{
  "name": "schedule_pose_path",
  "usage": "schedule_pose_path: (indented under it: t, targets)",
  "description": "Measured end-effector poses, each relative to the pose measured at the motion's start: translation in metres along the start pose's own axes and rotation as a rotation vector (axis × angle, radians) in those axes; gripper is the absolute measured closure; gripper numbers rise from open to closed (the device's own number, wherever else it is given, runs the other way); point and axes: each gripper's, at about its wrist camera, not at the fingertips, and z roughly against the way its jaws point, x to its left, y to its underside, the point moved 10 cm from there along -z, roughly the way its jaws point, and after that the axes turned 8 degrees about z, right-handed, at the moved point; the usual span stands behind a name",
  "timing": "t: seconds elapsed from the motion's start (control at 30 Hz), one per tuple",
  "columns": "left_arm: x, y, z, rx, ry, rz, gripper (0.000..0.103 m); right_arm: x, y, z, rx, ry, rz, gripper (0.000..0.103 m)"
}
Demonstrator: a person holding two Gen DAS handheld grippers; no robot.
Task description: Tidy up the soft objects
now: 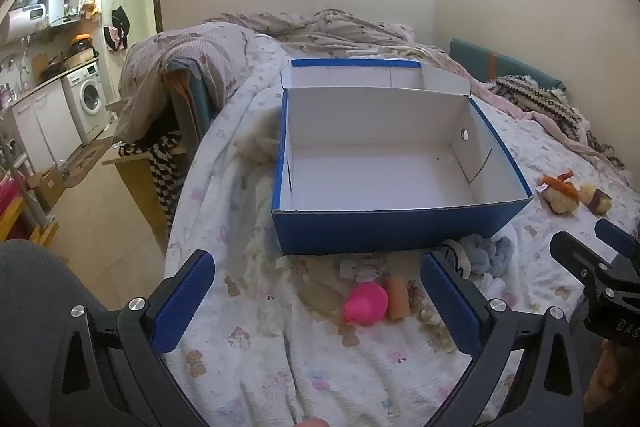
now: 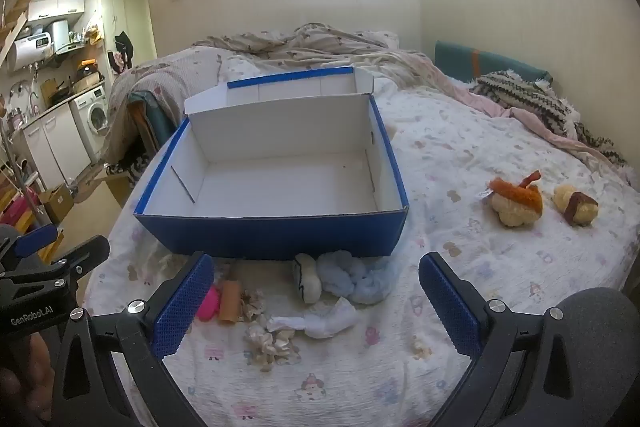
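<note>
An open blue box [image 1: 384,227] with a white inside stands on the bed; it also shows in the right wrist view [image 2: 272,231]. In front of it lie a pink soft toy [image 1: 366,305], an orange roll [image 1: 398,297], a light blue fluffy piece [image 2: 356,277], a white sock [image 2: 320,321] and a cream scrunchie [image 2: 272,345]. Two plush toys [image 2: 518,201] [image 2: 578,209] lie to the right. My left gripper [image 1: 316,307] is open and empty above the pink toy. My right gripper [image 2: 312,307] is open and empty above the sock.
The bed's printed sheet [image 2: 460,155] has crumpled blankets [image 2: 312,43] at the far end and a knitted throw [image 2: 528,99] at the right. The bed's left edge drops to a floor with a wooden stool [image 1: 136,167], a washing machine [image 1: 90,99] and boxes.
</note>
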Motion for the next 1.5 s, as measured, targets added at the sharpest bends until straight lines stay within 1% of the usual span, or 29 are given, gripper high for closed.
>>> schedule_pose_path:
  t: [0.03,0.27,0.73,1.13,1.5]
  targets:
    - [-0.0002,-0.0007,0.0002,-0.009,0.005,0.006,0.0,0.0003,-0.0004,0.0002,-0.005,-0.003,-0.002,0.0]
    - [0.0045,-0.0003,0.0018,-0.009,0.0,0.007,0.0,0.0008,-0.001,0.0007,-0.009,0.001,0.003,0.0]
    - [0.0018,-0.0017,0.0052,-0.019,-0.003,0.005,0.0,0.0008,-0.001,0.0003,-0.013,0.003,0.005,0.0]
    - [0.0023,-0.0009,0.0052,-0.021,-0.019,-0.006,0.0,0.0017,-0.001,0.0015,-0.017,0.003,0.004,0.0]
    - [0.0015,-0.0006,0.0036,-0.015,-0.015,-0.003,0.0,0.0012,-0.0035,0.0025,-0.018,0.004,0.005,0.0]
